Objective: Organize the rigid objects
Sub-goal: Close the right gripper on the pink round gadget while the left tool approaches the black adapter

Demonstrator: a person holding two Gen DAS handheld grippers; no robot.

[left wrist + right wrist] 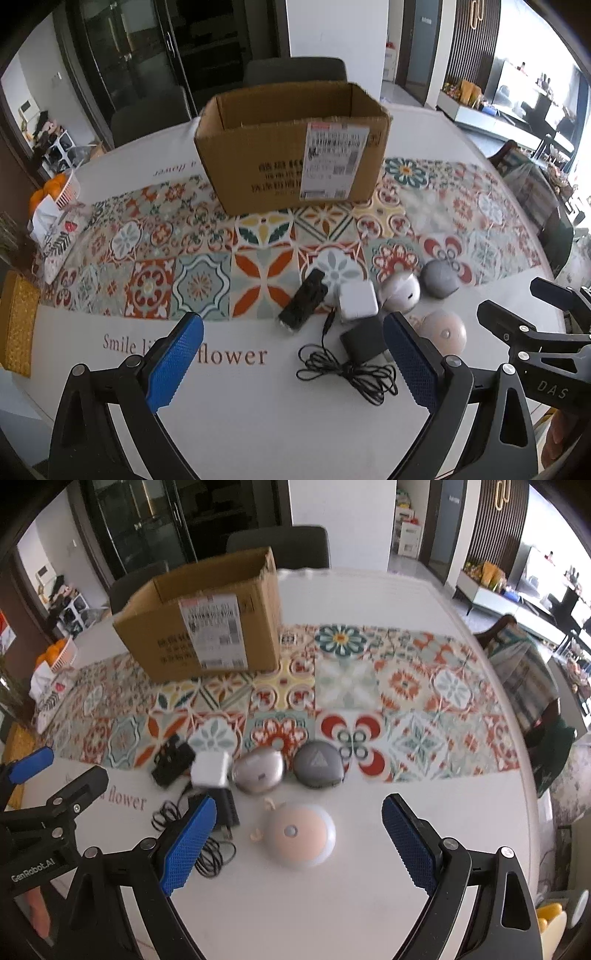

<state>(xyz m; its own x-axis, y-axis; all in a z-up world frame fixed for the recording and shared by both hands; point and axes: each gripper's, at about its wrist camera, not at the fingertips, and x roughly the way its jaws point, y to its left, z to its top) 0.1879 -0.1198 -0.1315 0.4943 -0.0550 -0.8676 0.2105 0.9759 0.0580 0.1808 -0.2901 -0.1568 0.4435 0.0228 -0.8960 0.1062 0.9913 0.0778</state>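
Note:
An open cardboard box (291,147) (207,624) stands at the back of the table. In front lie a black device (303,301) (171,760), a white cube charger (357,300) (211,771), a black adapter with cable (360,343) (225,806), a silver case (400,293) (258,770), a grey case (439,278) (317,764) and a pink round device (443,330) (300,834). My left gripper (293,363) is open above the cable. My right gripper (299,845) is open around the pink device, not touching it.
A patterned tile runner (207,258) (406,701) crosses the white round table (258,424). A basket of oranges (61,188) and a tissue pack (48,225) sit at the left edge. Chairs stand behind the box.

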